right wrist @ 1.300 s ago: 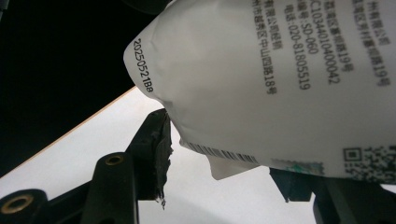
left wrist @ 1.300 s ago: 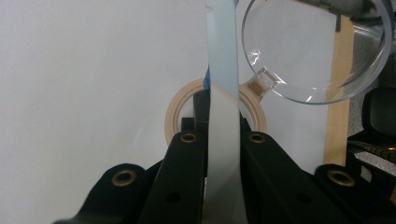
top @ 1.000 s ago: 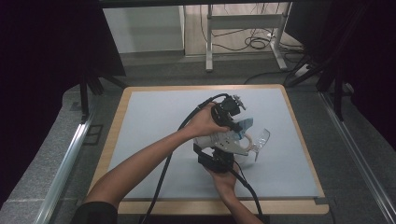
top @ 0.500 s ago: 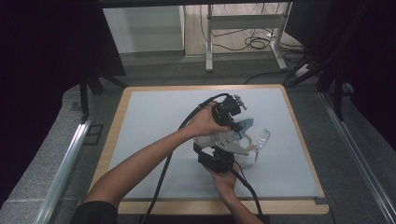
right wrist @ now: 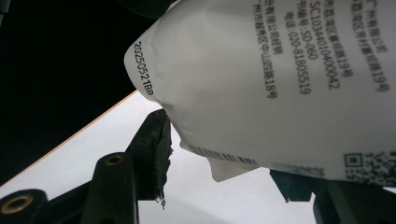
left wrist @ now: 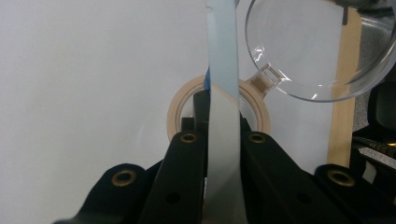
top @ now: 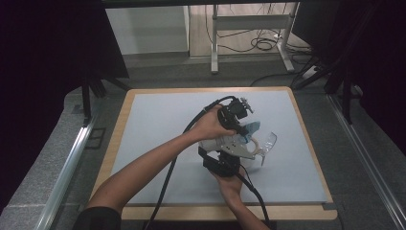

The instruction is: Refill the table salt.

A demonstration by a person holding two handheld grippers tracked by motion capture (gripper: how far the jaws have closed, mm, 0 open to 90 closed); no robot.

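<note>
Pouch, white with printed writing, is held up over the table between both grippers. Left gripper has its jaws squeezed on the flat top edge; right gripper is clamped on the bottom. Clear cup waits close by (looks empty), so pouring seems not started yet

Overhead view faces down; tongs cameras sit close.
</note>
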